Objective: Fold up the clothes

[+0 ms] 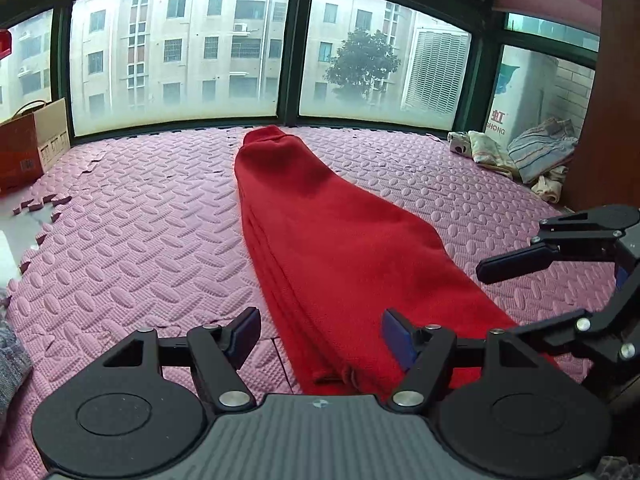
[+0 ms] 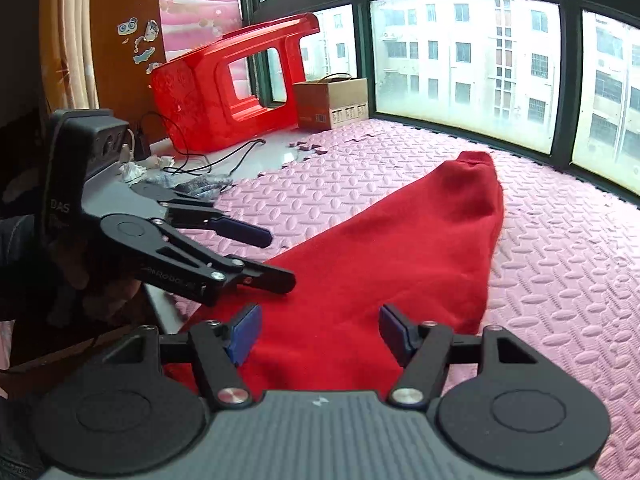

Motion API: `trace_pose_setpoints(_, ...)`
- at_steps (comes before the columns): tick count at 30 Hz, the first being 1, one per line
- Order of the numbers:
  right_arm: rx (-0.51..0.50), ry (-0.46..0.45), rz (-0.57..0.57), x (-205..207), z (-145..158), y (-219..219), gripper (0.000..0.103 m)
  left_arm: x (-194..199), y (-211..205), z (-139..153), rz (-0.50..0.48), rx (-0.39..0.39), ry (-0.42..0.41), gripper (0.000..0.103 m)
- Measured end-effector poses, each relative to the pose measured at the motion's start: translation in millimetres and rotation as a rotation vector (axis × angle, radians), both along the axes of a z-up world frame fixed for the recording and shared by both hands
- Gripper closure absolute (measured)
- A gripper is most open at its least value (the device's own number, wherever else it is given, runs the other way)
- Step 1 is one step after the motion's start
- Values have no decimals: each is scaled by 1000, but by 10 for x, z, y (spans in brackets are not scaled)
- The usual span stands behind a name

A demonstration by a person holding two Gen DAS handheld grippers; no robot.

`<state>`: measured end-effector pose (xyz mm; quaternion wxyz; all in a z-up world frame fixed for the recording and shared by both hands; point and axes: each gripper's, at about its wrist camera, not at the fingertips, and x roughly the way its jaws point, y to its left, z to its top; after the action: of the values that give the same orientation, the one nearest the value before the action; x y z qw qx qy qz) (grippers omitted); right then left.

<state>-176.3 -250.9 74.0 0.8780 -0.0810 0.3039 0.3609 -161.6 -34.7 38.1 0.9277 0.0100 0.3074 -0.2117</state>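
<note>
Red garment (image 1: 320, 240) lies folded long and narrow on pink foam mat (image 1: 140, 220), running toward window. Left hand-held gripper (image 1: 320, 334) and right hand-held gripper (image 2: 318, 330) both released, empty, at garment's near end. Next: grip both near corners evenly, carry toward far end.

Near end of the red garment (image 1: 340, 248) hidden behind the left claw (image 1: 320, 334) body at the bottom of the left wrist frame; likewise cut off under the right claw (image 2: 318, 334) in the right wrist frame. Cardboard box (image 1: 32, 140) cropped by the left edge. Grey fabric (image 1: 12, 364) at lower left only partly in frame, kind unclear. Heap of cloths (image 1: 524, 156) at right too small to identify. Hand (image 2: 80, 276) behind the left claw dark, indistinct.
</note>
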Motion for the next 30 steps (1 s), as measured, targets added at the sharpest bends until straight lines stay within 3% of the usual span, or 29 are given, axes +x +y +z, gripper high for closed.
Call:
trace_pose_setpoints(8,-4,38,-55,614,-109,5,45,165,-14,-63,55,15,27,25)
trace_pose_setpoints(14,-57,112,-77,972,-367,-24,49,213,6,-113,72,30,39,10)
trace_pose_setpoints(18,-53,91,-73,1184,-234,18,49,224,6,-99,75,31,30,0)
trace_pose_setpoints(24,-50,47,-83,1758,-120,231,49,291,-21,-141,65,5,79,0)
trace_pose_setpoints(30,-84,28,-113,2265,-199,402,53,312,-10,-172,71,-25,112,0)
